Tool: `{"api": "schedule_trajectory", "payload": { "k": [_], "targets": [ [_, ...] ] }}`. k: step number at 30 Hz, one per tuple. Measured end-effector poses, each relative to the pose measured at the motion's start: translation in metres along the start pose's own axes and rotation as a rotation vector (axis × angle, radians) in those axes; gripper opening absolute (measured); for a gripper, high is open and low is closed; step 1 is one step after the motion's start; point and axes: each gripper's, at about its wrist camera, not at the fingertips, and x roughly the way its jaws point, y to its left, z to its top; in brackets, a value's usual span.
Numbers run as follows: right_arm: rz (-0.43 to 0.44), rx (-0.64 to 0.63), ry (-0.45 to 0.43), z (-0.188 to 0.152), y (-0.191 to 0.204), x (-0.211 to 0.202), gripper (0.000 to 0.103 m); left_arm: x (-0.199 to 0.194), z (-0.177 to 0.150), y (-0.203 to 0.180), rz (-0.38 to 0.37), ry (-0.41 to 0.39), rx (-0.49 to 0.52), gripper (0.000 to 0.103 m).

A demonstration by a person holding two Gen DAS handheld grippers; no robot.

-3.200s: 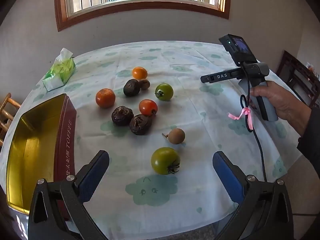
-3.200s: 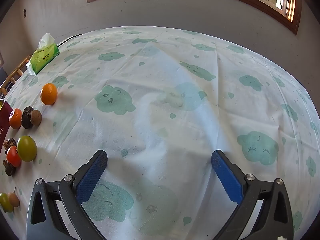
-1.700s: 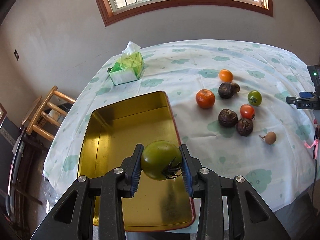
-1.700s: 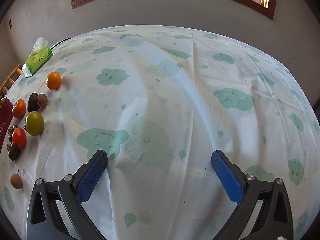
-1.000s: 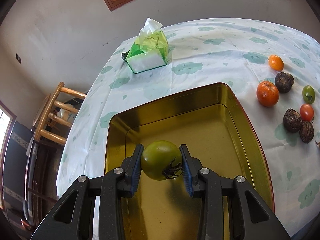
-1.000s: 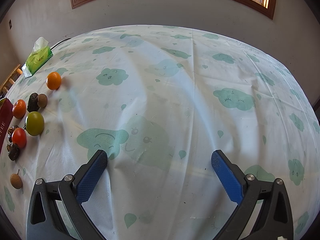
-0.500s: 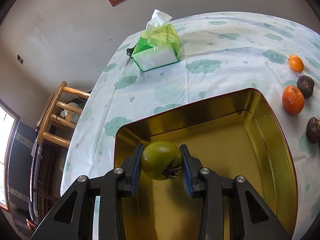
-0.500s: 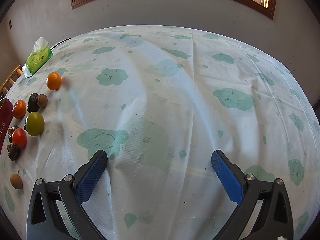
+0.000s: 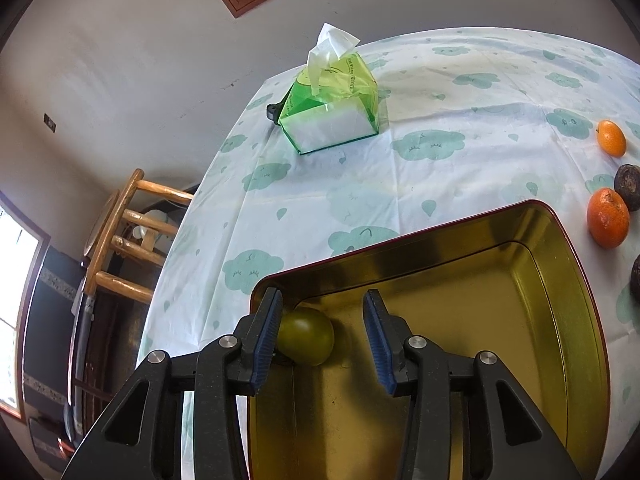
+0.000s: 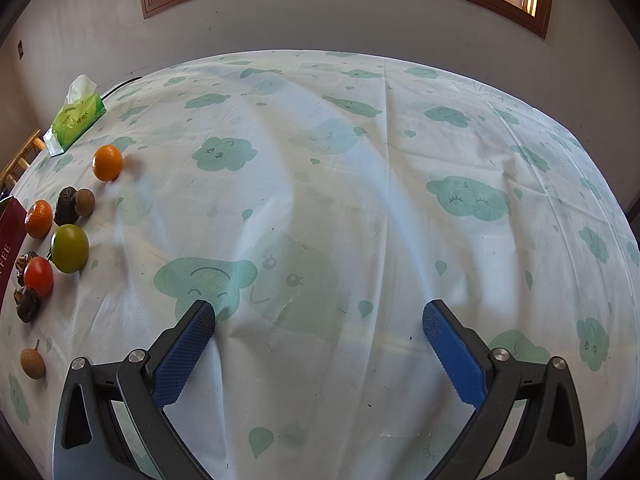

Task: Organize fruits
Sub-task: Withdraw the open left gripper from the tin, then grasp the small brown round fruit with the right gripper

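Observation:
A green tomato [image 9: 306,336] lies on the floor of the gold tin [image 9: 560,300], in its near-left corner. My left gripper [image 9: 322,338] hangs over it with its jaws opening; the right pad stands clear of the tomato, which rests beside the left pad. More fruit lies on the cloth: an orange [image 9: 608,218], a small orange [image 9: 611,138] and dark fruit [image 9: 628,182]. In the right wrist view my right gripper [image 10: 316,344] is open over bare cloth, with a green tomato [image 10: 70,248], red tomato [image 10: 39,276] and oranges [image 10: 107,162] far to its left.
A green tissue pack [image 9: 332,114] stands at the back of the table. A wooden stool [image 9: 128,236] is off the table's left edge. A brown longan [image 10: 33,363] lies near the front left in the right wrist view.
My left gripper's jaws have parted and the green tomato has dropped from between them onto the tin's floor. The right gripper has not moved.

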Motion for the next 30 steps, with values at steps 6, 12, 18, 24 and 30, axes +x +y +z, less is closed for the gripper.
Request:
{"api": "schedule_trajectory", "payload": {
  "k": [6, 12, 18, 24, 30],
  "targets": [
    [0.0, 0.0, 0.0, 0.0, 0.0, 0.0, 0.103, -0.028, -0.007, -0.004, -0.01, -0.046, -0.004, 0.044],
    [0.0, 0.001, 0.0, 0.0, 0.0, 0.0, 0.103, -0.085, -0.025, -0.018, -0.053, -0.135, -0.008, 0.045],
    [0.001, 0.001, -0.001, 0.0, 0.001, 0.0, 0.103, -0.144, -0.046, -0.032, -0.098, -0.226, -0.033, 0.057],
    [0.034, 0.011, -0.156, -0.011, 0.019, -0.041, 0.102, -0.183, -0.068, -0.039, -0.126, -0.278, -0.083, 0.061],
    [0.275, -0.213, -0.302, -0.042, 0.097, -0.108, 0.101, -0.21, -0.119, -0.033, -0.174, -0.441, -0.303, 0.062]
  ]
}}
